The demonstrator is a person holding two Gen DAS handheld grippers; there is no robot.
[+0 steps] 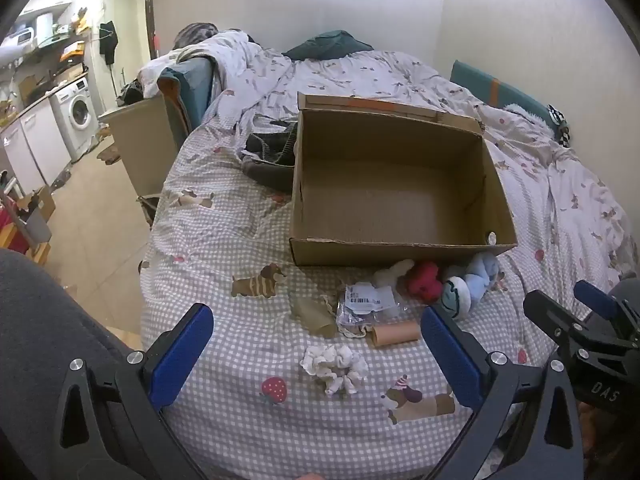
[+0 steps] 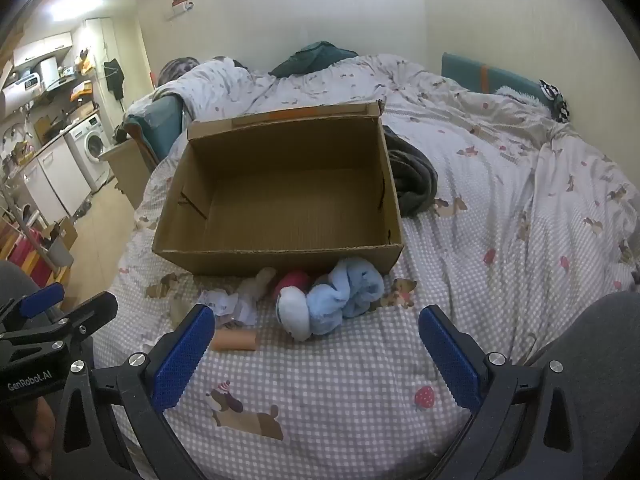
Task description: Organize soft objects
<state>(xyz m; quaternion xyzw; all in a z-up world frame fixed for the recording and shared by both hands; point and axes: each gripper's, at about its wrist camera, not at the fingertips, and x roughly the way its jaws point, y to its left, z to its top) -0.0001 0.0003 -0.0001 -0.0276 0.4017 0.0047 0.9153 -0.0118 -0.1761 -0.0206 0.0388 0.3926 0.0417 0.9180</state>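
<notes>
Left tool (image 1: 316, 354) and right tool (image 2: 316, 350) both spread wide, holding nothing, above bed (image 1: 240, 420). Empty cardboard box (image 1: 400, 248) on bed; white scrunchie (image 1: 335, 364), red plush (image 1: 425, 282), light-blue plush (image 2: 348, 292) just before it

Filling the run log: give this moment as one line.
left claw: open, empty | right claw: open, empty | cardboard box: empty | soft items: on bed before box

Home studio: bed (image 1: 248, 216), washing machine (image 1: 78, 114), kitchen counter (image 1: 40, 98).
</notes>
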